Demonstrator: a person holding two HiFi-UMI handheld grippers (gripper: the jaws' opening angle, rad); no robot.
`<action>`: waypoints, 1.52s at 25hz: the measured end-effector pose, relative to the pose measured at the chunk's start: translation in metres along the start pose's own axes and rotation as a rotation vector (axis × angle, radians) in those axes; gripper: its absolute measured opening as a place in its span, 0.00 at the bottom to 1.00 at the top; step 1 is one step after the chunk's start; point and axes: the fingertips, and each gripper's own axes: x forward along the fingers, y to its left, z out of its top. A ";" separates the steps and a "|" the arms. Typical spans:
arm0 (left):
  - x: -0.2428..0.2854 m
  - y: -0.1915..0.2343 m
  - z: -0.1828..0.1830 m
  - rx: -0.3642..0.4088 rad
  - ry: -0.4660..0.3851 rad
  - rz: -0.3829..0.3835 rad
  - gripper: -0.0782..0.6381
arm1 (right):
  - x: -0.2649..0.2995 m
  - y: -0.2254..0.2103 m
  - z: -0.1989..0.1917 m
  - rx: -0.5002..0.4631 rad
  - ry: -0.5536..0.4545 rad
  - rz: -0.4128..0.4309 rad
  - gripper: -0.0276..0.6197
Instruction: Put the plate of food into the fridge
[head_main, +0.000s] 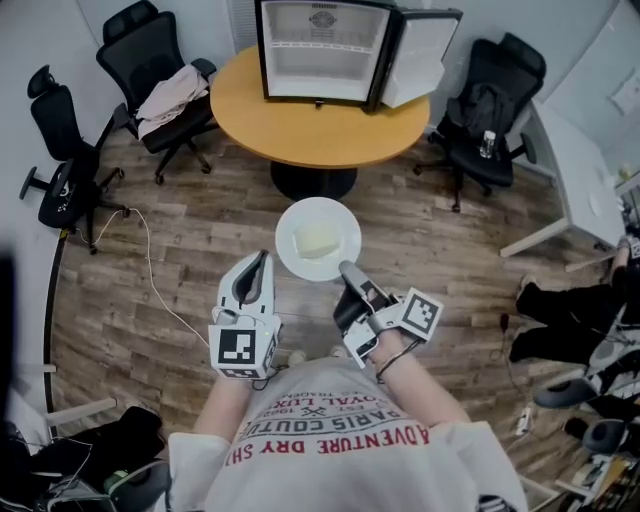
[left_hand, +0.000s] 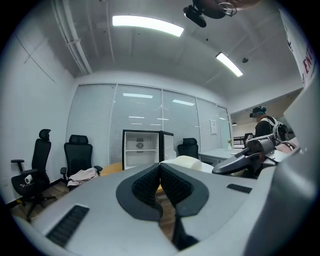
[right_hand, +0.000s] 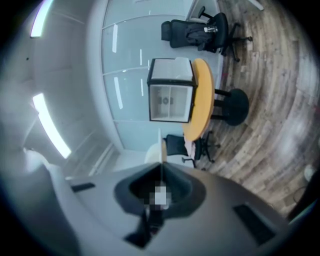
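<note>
A white plate (head_main: 290, 225) carries a pale block of food (head_main: 318, 241) and hangs level over the wooden floor. My right gripper (head_main: 348, 270) is shut on the plate's near rim; in the right gripper view that rim (right_hand: 161, 147) runs edge-on between the closed jaws of the right gripper (right_hand: 161, 172). My left gripper (head_main: 260, 258) hangs just left of the plate, shut and holding nothing, its jaws touching in the left gripper view (left_hand: 160, 170). The small fridge (head_main: 320, 50) stands open on the round orange table (head_main: 300, 125) ahead, its door (head_main: 420, 55) swung right.
Black office chairs ring the table: one with a cloth (head_main: 165, 85) at left, another (head_main: 490, 110) at right, a third (head_main: 65, 150) at far left. A cable (head_main: 150, 270) trails over the floor. A white desk (head_main: 575, 170) stands right.
</note>
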 end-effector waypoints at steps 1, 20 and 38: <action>-0.002 0.009 0.001 0.004 -0.004 -0.007 0.15 | 0.008 0.002 -0.007 0.004 -0.004 0.005 0.09; 0.084 0.077 -0.015 0.036 0.006 0.076 0.15 | 0.117 -0.028 0.051 0.060 0.059 0.012 0.09; 0.311 0.112 0.014 0.004 -0.018 0.100 0.15 | 0.261 -0.019 0.240 0.042 0.096 0.018 0.09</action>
